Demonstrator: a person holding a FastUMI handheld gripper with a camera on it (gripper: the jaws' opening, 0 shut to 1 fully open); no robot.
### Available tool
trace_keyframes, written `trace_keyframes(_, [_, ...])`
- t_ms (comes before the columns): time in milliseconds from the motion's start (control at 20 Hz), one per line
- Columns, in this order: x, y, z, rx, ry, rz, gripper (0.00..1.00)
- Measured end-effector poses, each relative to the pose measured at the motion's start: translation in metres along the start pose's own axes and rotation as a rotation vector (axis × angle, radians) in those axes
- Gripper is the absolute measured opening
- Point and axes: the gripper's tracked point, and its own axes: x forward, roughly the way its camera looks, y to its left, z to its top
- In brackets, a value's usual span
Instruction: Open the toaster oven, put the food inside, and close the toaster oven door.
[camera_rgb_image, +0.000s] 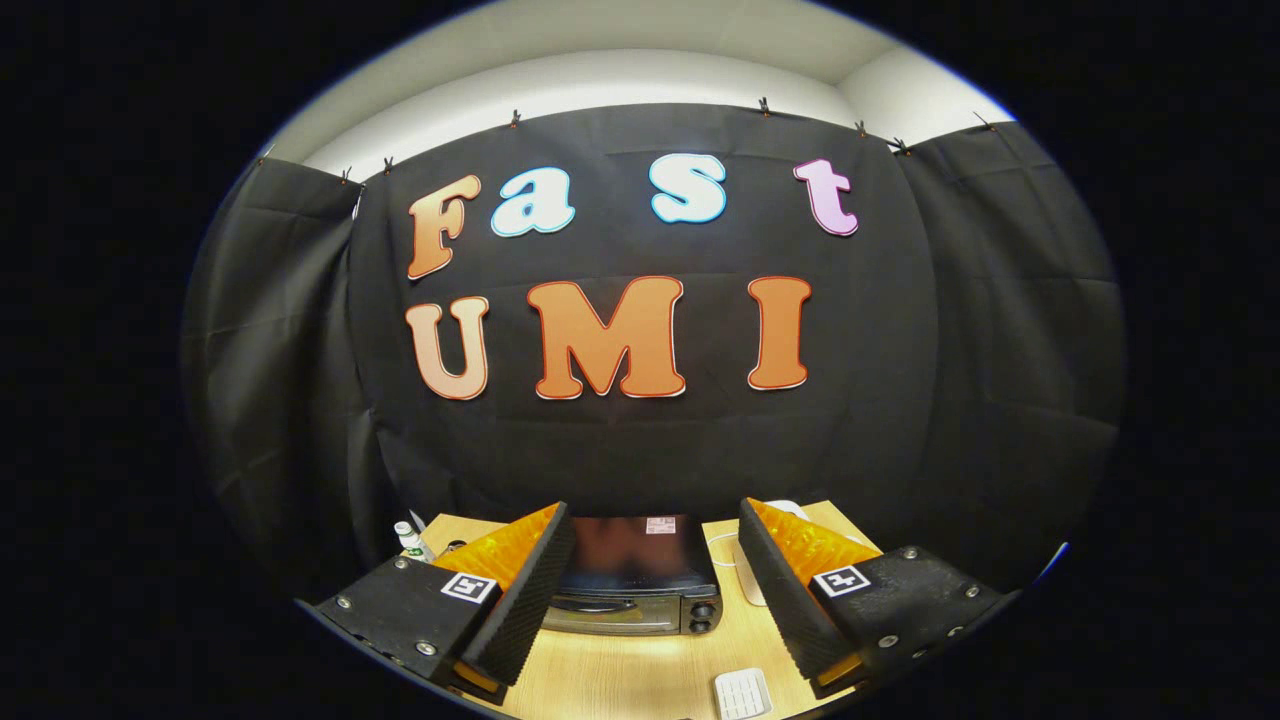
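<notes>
Toaster oven (630, 585) sits on table (640, 670), door shut. Gripper (655, 590) held well above/back from oven, fingers spread, nothing btwn them. Food: can't ID. Scene fits either door awaiting opening or closed w/ food inside.

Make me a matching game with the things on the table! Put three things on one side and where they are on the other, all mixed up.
Things:
1. toaster oven
2. small bottle
3. white ridged piece

Places:
A. on the wooden table, nearer than the oven, close to one finger of the hand-held gripper
B. at the table's far corner, beside the black cloth
C. ahead, seen between the open fingers, door closed

Pairs: 1-C, 2-B, 3-A
</notes>
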Motion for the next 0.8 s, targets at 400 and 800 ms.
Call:
trace_keyframes(400, [0.003, -0.002, 0.002, -0.001, -0.006, -0.006, 0.99])
trace_keyframes(800, [0.001, -0.01, 0.0, 0.0, -0.006, -0.02, 0.99])
